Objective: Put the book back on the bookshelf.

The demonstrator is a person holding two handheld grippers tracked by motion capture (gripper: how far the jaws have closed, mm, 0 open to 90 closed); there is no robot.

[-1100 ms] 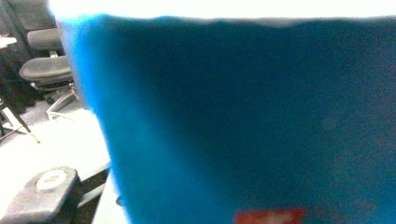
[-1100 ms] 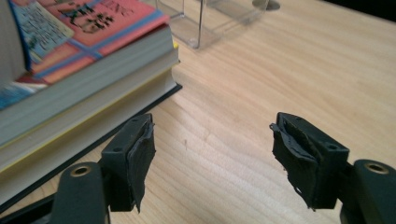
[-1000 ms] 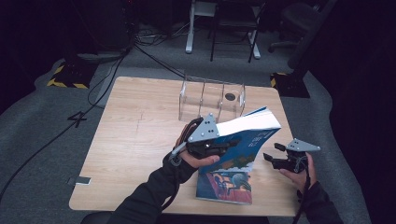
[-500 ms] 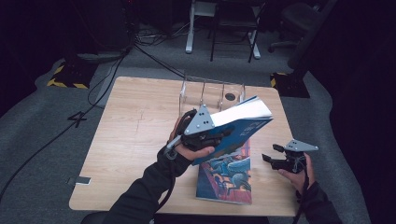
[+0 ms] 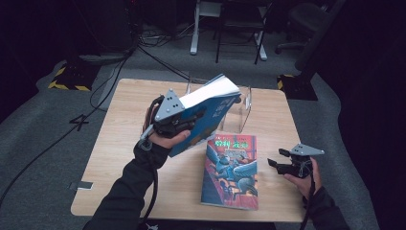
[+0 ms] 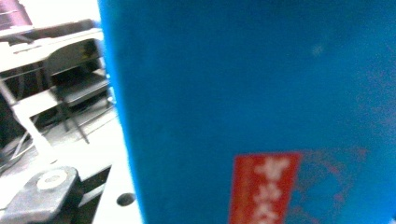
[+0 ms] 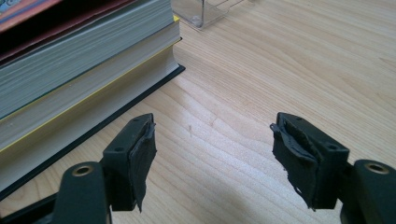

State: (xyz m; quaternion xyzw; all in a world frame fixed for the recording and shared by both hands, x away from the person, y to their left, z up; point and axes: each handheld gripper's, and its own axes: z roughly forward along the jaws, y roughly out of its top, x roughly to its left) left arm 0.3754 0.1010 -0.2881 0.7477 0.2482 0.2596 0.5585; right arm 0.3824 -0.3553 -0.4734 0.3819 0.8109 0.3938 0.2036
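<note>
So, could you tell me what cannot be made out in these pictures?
- Left gripper: in the high view the blue book covers its jaw tips.
- Left gripper view: the blurred blue cover hides the table.
- Stacked books: the right gripper view's edge cuts off their covers.
- Clear rack: partly behind the blue book.

Wooden table [image 5: 119, 158] on grey carpet [image 5: 43, 143]; clear acrylic rack [image 5: 244, 108] standing near its far edge. Black-and-yellow hazard tape [image 5: 69, 79] and cables [image 5: 158, 55] beyond, with a chair [image 5: 239, 19] in the dark background.
</note>
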